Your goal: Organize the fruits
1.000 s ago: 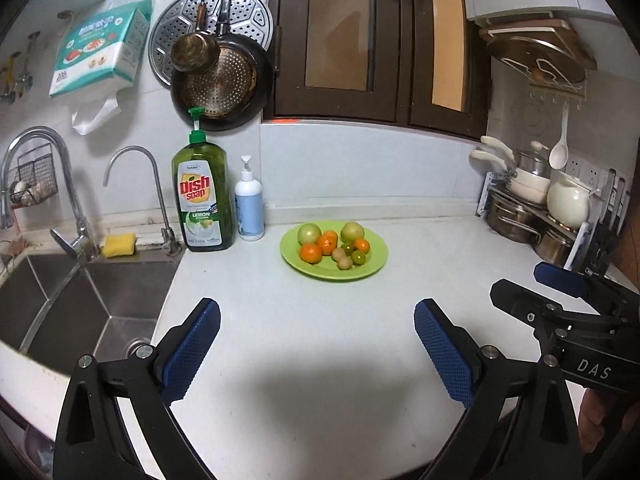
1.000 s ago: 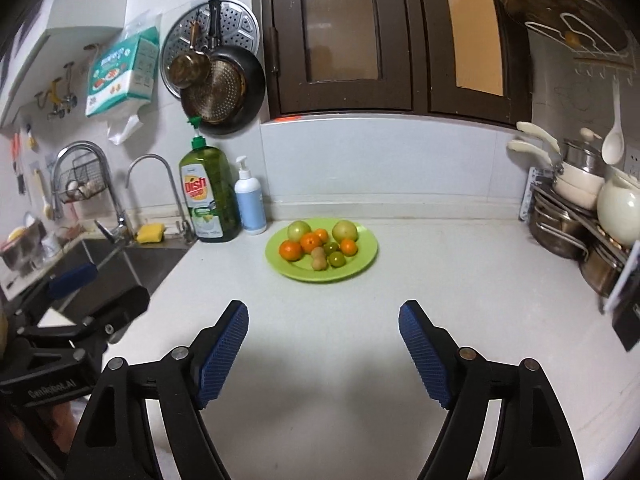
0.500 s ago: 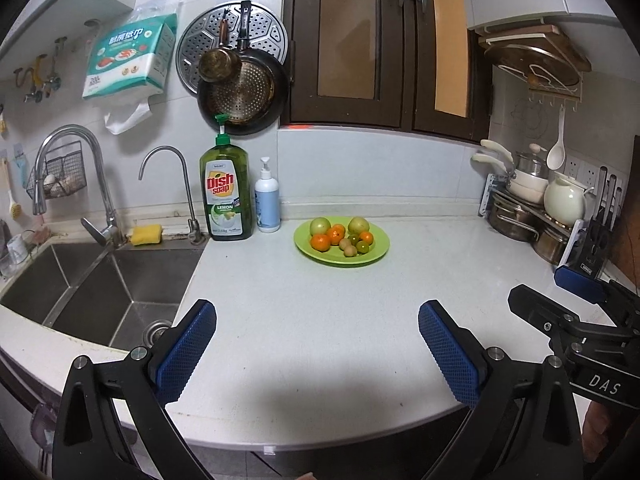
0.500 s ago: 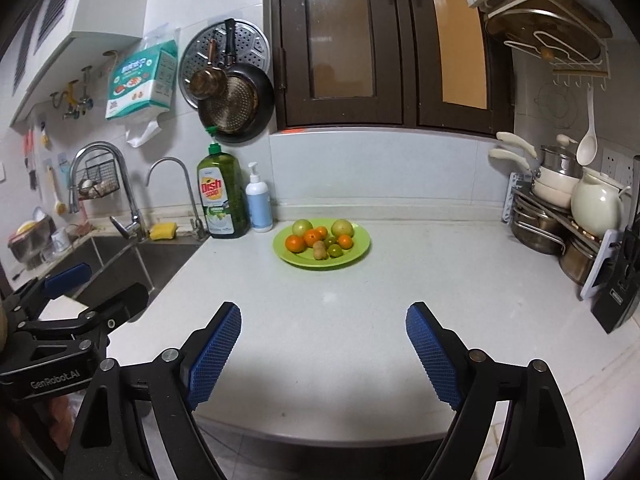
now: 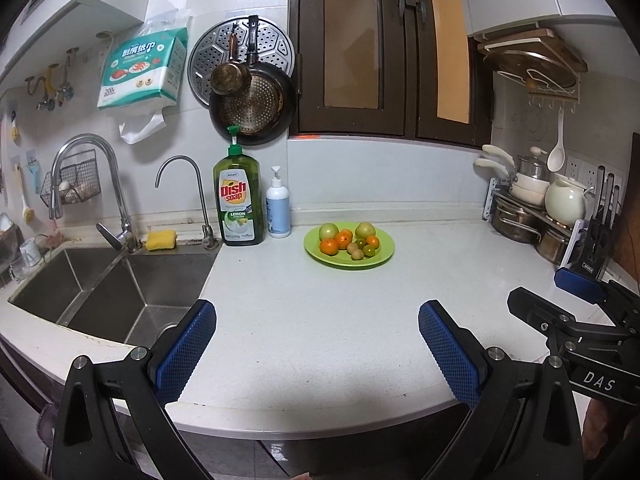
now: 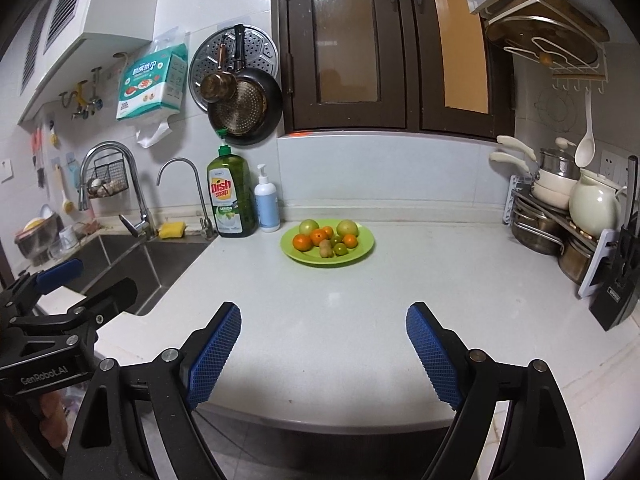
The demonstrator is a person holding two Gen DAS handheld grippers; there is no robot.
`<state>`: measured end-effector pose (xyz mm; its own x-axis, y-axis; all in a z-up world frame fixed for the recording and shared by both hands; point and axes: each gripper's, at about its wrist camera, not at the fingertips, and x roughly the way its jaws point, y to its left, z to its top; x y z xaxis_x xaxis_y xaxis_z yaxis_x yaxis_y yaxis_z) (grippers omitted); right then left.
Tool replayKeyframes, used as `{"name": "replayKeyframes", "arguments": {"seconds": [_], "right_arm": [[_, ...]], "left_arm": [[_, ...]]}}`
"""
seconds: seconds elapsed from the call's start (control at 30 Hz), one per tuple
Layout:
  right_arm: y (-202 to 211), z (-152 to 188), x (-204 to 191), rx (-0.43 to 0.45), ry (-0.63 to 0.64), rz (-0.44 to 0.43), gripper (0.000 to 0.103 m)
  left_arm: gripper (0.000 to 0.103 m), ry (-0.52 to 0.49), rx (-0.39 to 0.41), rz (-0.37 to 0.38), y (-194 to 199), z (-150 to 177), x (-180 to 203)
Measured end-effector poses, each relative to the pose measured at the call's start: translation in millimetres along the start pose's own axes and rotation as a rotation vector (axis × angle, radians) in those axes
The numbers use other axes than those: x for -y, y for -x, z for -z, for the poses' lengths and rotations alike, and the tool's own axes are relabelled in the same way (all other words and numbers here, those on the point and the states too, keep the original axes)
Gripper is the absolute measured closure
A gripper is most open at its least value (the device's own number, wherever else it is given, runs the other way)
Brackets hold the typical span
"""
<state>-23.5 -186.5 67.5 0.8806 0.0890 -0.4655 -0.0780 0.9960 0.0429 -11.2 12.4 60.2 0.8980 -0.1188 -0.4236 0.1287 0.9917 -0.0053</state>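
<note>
A green plate (image 5: 382, 258) (image 6: 360, 254) sits at the back of the white counter and holds several fruits: two pale green round ones (image 5: 328, 231), orange tangerines (image 5: 329, 246), small dark green ones and small brown ones (image 5: 357, 255). My left gripper (image 5: 316, 354) is open and empty, hovering at the counter's front edge, far from the plate. My right gripper (image 6: 322, 354) is open and empty too, beside it to the right. Each gripper shows at the edge of the other's view.
A steel sink (image 5: 104, 292) with taps lies at the left. A dish soap bottle (image 5: 238, 200) and a white pump bottle (image 5: 279, 210) stand left of the plate. A rack of pots, a teapot (image 5: 566, 202) and a knife block (image 6: 624, 276) line the right side.
Both grippers have pulled back and risen away from the plate; it looks smaller and the counter's front edge now shows. Both jaws stay open.
</note>
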Motion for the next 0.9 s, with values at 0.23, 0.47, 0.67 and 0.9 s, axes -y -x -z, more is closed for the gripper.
{"name": "replayKeyframes", "arguments": {"seconds": [0.23, 0.47, 0.67, 0.9], "right_arm": [[1.0, 0.4, 0.6, 0.0, -0.003, -0.002, 0.017], [2.2, 2.0, 1.2, -0.001, -0.001, 0.0, 0.018], [3.1, 2.2, 1.0, -0.001, 0.001, -0.002, 0.018], [2.3, 1.8, 0.6, -0.003, 0.005, -0.004, 0.018]], "left_arm": [[0.0, 0.002, 0.003, -0.007, 0.1, -0.4, 1.7], [0.0, 0.005, 0.008, -0.01, 2.6, -0.3, 0.4], [0.0, 0.007, 0.008, -0.015, 4.7, 0.8, -0.5], [0.0, 0.012, 0.0, -0.016, 5.2, 2.5, -3.6]]}}
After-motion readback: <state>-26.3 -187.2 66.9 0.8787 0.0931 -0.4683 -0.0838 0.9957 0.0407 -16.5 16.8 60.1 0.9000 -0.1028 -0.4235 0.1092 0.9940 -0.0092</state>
